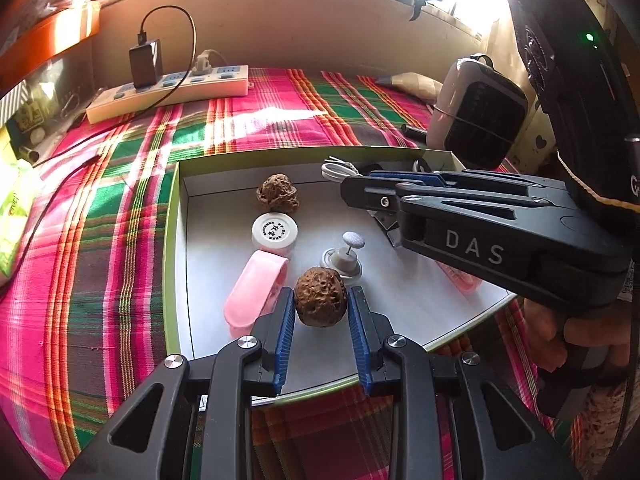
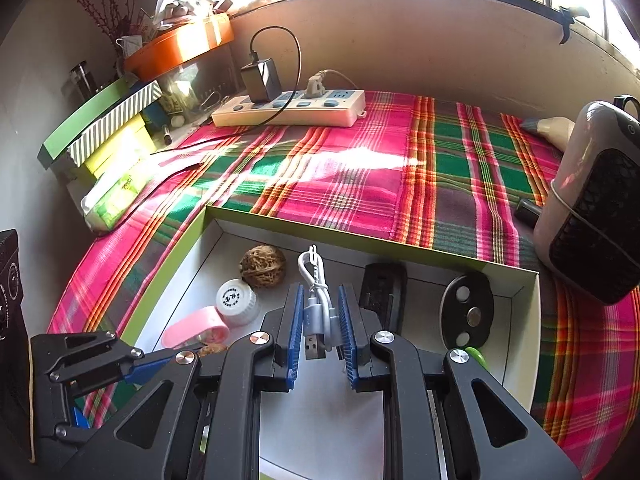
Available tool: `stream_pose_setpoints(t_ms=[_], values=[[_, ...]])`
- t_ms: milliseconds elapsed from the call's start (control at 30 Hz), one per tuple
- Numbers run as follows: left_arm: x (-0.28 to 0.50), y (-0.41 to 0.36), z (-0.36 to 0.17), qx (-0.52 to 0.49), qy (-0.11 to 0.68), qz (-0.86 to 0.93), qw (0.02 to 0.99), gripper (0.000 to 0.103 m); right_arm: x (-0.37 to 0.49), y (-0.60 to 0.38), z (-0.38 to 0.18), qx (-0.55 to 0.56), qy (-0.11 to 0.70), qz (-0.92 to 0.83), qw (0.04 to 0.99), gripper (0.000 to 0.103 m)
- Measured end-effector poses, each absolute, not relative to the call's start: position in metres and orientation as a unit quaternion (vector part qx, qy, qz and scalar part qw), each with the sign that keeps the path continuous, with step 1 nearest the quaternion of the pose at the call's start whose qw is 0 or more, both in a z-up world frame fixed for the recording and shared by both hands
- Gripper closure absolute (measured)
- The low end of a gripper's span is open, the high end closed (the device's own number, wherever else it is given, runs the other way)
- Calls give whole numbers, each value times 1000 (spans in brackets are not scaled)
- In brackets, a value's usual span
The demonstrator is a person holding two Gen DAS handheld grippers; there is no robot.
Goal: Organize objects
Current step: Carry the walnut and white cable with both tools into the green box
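Two grippers work inside a shallow box (image 1: 172,240) on a plaid cloth (image 1: 100,240).

Nearest the left camera, the left gripper (image 1: 321,306) holds a wrinkled brown walnut (image 1: 320,300) between its blue pads, both pads touching the shell, just above the box's white floor. The right gripper (image 2: 319,322) has its pads close on either side of a coiled white cable (image 2: 318,300); whether they press it, I cannot tell. In the box, beyond the held walnut, lie a second walnut (image 1: 278,194), a white jar (image 1: 274,234), a pink clip (image 1: 254,294) and a small grey knob (image 1: 346,258). Right of the cable sit a black oval piece (image 2: 466,312) and a dark block (image 2: 382,292).
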State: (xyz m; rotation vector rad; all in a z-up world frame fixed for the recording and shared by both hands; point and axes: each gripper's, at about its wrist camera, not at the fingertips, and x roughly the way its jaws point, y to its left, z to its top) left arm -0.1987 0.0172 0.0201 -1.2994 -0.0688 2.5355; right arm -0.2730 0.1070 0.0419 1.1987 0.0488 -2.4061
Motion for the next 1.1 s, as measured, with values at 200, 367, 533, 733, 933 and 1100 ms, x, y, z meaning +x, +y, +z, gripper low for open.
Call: stream_pose_setpoints(t_ms=[200, 367, 533, 733, 933, 1100], values=[[-202, 19, 16, -455, -21, 878, 146, 78, -281, 101, 37, 444, 26, -867, 225, 84], [-204, 20, 15, -458, -22, 876, 148, 78, -284, 99, 32, 451, 33, -864, 224, 84], [-204, 20, 16, -458, -22, 876, 147, 78, -285, 97, 31, 452, 34, -862, 226, 84], [-205, 19, 15, -459, -25, 876, 146, 78, -287, 97, 27, 458, 35, -860, 223, 84], [-206, 20, 15, -460, -25, 876, 144, 78, -287, 95, 25, 459, 36, -859, 223, 84], [-206, 20, 16, -461, -24, 876, 143, 77, -287, 96, 26, 458, 35, -860, 220, 84]])
